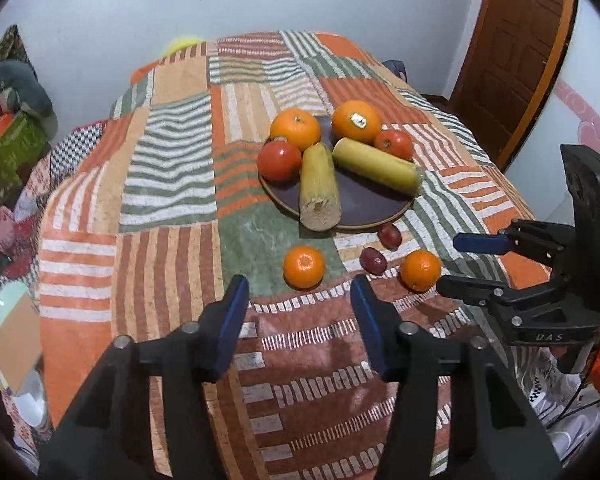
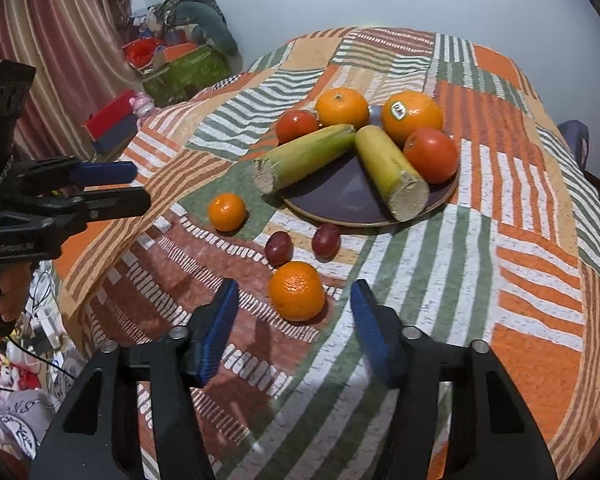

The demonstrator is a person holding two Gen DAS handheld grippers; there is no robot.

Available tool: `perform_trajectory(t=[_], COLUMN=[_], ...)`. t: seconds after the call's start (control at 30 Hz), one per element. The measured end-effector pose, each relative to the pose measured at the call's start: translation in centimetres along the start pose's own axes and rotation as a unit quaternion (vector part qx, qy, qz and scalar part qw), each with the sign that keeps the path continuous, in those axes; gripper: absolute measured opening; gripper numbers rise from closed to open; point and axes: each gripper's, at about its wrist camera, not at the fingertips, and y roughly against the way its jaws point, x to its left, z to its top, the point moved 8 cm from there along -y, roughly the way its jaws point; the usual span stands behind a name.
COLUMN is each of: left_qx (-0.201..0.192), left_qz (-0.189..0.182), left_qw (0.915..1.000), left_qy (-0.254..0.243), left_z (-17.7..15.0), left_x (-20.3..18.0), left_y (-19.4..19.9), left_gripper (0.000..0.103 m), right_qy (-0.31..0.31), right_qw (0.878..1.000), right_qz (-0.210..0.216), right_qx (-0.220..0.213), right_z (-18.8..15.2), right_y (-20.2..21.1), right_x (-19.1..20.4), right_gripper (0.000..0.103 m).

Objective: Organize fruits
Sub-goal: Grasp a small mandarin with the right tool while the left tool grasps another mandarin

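Note:
A dark plate on the patchwork cloth holds two oranges, two tomatoes and two yellow-green cobs. On the cloth in front of it lie two red grapes and two tangerines. My left gripper is open, and the left tangerine lies just beyond its blue pads, untouched. My right gripper is open too. The right tangerine sits between its fingertips, clear of both pads. The left gripper also shows in the right wrist view.
The table's patchwork cloth hangs over the edges. A wooden door stands at the back right. Boxes, toys and a curtain crowd the left side. A hand grips the left handle.

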Motion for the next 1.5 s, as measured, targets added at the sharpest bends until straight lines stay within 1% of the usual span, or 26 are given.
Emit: perform_trajectory(t=[0.1,0.23,0.27,0.4,0.43,0.57,0.63,0.8,0.93,1.0,1.03,1.07,1.13,1.17,1.2,1.33,1.5], left_qx=[0.008,0.021,0.025,0.038,0.042,0.049,0.049,0.057,0.065,0.063,0.060,0.058,0.060,0.061,0.060,0.055,0.049], left_qz=[-0.001,-0.003,-0.003,-0.009,-0.010,-0.021,-0.019,-0.014,-0.008,-0.009,-0.010,-0.011,-0.018,-0.023,-0.024,-0.016,-0.012], left_qw=[0.9999,0.9995,0.9994,0.9991,0.9989,0.9984,0.9984,0.9982,0.9978,0.9979,0.9981,0.9982,0.9979,0.9978,0.9978,0.9983,0.9987], left_qy=[0.012,0.025,0.025,0.018,0.017,0.021,0.018,0.012,0.009,0.010,0.010,0.011,0.016,0.016,0.014,0.004,0.003], left_z=[-0.2,-0.6,-0.7,-0.9,-1.0,-0.7,-0.5,0.1,0.4,0.6,0.7,0.9,1.0,1.1,1.1,1.1,1.0], left_x=[0.5,1.0,1.1,0.8,0.7,0.5,0.5,0.2,0.2,0.1,0.0,-0.1,-0.3,-0.4,-0.5,-0.8,-0.8], left_y=[-0.9,-2.3,-2.6,-3.9,-4.3,-5.5,-6.1,-7.8,-9.2,-9.6,-9.7,-9.8,-10.0,-10.2,-10.2,-10.0,-9.2], left_gripper=[0.052,0.052,0.052,0.052,0.052,0.052,0.052,0.052,0.052,0.052,0.052,0.051,0.044,0.037,0.035,0.035,0.035], right_qy=[-0.002,-0.006,-0.006,-0.009,-0.008,-0.007,-0.002,0.000,0.001,0.000,-0.002,-0.002,-0.002,-0.002,-0.002,0.007,0.009], right_qw=[1.000,1.000,1.000,1.000,1.000,1.000,1.000,1.000,1.000,1.000,1.000,1.000,1.000,0.999,0.999,0.999,0.999], right_qz=[0.000,0.004,0.005,0.008,0.008,0.006,0.003,0.011,0.014,0.016,0.018,0.019,0.018,0.022,0.024,0.014,0.007], right_qx=[0.005,0.018,0.020,0.026,0.027,0.019,0.014,0.004,0.010,0.011,0.012,0.014,0.018,0.024,0.027,0.033,0.031], right_z=[-0.1,-0.4,-0.5,-0.8,-0.8,-0.7,-0.5,0.0,0.0,0.0,0.0,0.0,0.0,-0.1,0.0,-0.3,0.0], right_y=[-0.8,-1.9,-2.1,-2.9,-3.1,-3.0,-2.8,-2.3,-2.5,-2.6,-2.6,-2.7,-2.9,-3.2,-3.4,-4.2,-4.7], right_x=[0.0,0.0,0.0,-0.1,-0.1,-0.2,-0.2,-0.2,-0.3,-0.4,-0.4,-0.4,-0.4,-0.4,-0.4,-0.2,-0.2], right_gripper=[0.051,0.042,0.040,0.038,0.036,0.035,0.034,0.033,0.033,0.034,0.036,0.036,0.036,0.036,0.036,0.036,0.036])
